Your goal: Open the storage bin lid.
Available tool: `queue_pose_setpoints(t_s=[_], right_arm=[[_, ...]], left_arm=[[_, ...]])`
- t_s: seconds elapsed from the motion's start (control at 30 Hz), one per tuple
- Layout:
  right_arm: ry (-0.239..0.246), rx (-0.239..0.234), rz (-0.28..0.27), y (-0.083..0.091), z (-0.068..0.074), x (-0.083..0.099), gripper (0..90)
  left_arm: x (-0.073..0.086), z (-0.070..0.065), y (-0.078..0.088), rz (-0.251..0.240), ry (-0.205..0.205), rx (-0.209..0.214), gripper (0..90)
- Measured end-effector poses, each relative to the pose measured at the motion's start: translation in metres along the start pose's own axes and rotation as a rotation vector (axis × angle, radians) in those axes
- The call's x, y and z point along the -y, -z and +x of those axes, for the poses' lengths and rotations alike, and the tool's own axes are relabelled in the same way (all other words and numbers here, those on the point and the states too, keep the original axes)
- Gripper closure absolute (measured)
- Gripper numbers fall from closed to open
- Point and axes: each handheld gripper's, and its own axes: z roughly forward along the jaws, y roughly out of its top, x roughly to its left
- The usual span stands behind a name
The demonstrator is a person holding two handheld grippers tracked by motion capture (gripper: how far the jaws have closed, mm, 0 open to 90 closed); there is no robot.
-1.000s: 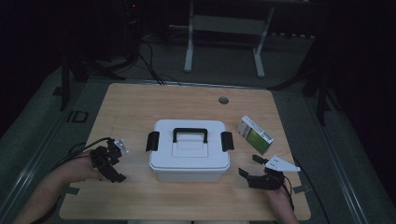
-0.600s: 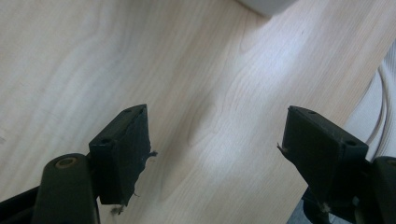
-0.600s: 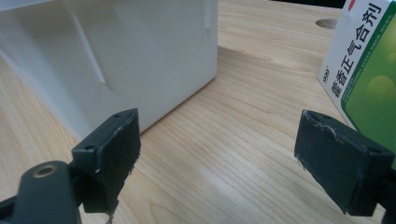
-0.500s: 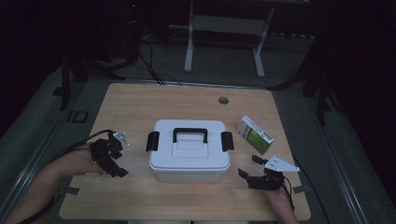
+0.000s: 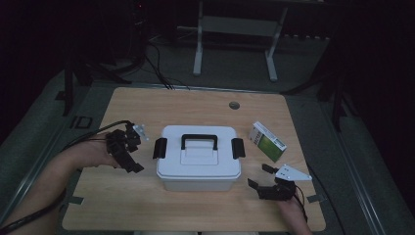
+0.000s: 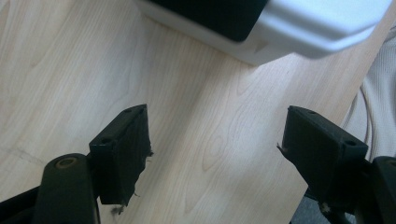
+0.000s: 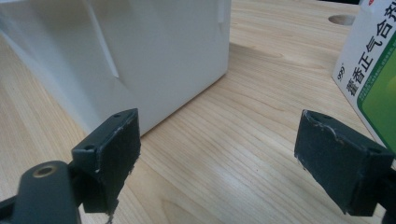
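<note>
The room beyond my workspace is dark; a light wooden table (image 5: 147, 105) fills the lit area, with a round cable hole (image 5: 234, 105) near its far edge and the legs of a metal stand (image 5: 235, 29) on the floor behind it.

At the table centre I see a white storage box (image 5: 198, 169) with its lid on. A black carry handle (image 5: 199, 141) lies on the lid, and a black latch (image 5: 159, 148) sits at each short end. To the right of the box, apart from it, lies a small green-and-white carton (image 5: 266, 141) with printed characters on its side.

My left gripper (image 5: 128, 155) is raised above the table just left of the box, near the left latch but not touching it. In the left gripper view its jaws stand wide apart with bare wood between them and a corner of the box ahead; nothing is held.

My right gripper (image 5: 260, 176) sits low at the near right corner of the box, in the gap between box and carton. In the right gripper view its jaws are spread wide over bare table, with the box wall ahead on the left and the carton ahead on the right; the pads touch neither.
</note>
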Motion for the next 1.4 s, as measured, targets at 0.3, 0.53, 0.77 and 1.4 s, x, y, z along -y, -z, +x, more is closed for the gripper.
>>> queue_pose_setpoints(t_s=[0.3,0.53,0.77,1.4], right_arm=[[-0.012,-0.011,-0.006,0.0,-0.003,0.0,14.2],[-0.018,-0.015,-0.008,0.001,-0.004,0.001,14.2],[-0.018,-0.021,-0.004,0.0,-0.004,0.001,14.2],[-0.019,-0.038,-0.003,0.001,-0.004,0.002,14.2]], left_arm=[[-0.03,0.005,0.011,-0.026,-0.031,-0.013,23.4],[-0.049,0.005,0.014,-0.027,-0.064,0.0,23.4],[-0.075,0.0,0.017,-0.009,-0.095,-0.008,23.4],[-0.12,-0.005,0.015,0.022,-0.172,-0.017,25.1]])
